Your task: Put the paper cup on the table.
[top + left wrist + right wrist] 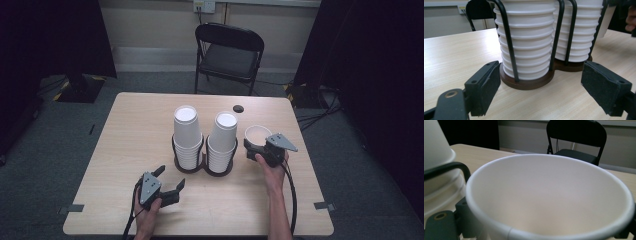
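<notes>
no legible text, label, brand, number or sign found: the white paper cups [187,131], the wire holder [529,82], the table [135,130] and the folding chair [230,50] are all unmarked.

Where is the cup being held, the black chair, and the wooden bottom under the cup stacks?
Cup [257,133], high view, on its white inside.
Black chair [229,59], high view, on its seat.
Wooden base [529,83], left gripper view, on its front edge under the nearer stack.
</notes>
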A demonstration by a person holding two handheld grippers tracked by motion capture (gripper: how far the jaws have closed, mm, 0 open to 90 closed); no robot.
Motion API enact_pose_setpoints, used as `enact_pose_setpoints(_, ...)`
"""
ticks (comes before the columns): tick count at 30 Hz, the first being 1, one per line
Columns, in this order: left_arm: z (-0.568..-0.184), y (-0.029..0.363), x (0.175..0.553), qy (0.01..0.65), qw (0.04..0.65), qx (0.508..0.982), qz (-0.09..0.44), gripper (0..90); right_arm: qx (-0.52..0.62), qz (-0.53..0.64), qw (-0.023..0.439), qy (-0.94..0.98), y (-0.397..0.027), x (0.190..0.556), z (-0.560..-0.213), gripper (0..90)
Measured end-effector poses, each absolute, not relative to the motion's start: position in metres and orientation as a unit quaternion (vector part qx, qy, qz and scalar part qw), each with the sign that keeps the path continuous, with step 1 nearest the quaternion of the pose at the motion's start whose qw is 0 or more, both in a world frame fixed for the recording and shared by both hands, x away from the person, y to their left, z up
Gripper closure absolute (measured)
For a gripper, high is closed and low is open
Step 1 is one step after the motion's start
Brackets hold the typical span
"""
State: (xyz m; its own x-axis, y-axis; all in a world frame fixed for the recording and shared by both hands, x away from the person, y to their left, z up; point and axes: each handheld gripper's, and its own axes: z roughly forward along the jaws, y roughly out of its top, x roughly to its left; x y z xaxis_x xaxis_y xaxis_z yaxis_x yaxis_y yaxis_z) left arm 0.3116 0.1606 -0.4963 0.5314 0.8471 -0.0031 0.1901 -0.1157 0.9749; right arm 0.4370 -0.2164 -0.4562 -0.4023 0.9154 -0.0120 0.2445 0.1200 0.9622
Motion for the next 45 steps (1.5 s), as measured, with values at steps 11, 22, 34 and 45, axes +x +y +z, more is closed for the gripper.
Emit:
enact_pose_setpoints(11,-0.497,0.161,0.311,0.385,0.549,0.677,0.303,16.1,0.442,0.471,0.336,0.685,-0.217,0.441,-0.472,10.2)
enact_pose_setpoints(22,-0.497,0.162,0.31,0.388,0.552,0.672,0.305,16.3,0.455,0.46,0.329,0.688,-0.222,0.435,-0.475,10.9)
enact_pose_setpoints(34,-0.497,0.161,0.311,0.385,0.551,0.676,0.304,16.4,0.475,0.449,0.31,0.691,-0.225,0.438,-0.479,12.5)
enact_pose_setpoints(45,-0.496,0.161,0.312,0.391,0.545,0.677,0.304,16.7,0.494,0.418,0.282,0.708,-0.226,0.436,-0.483,13.4)
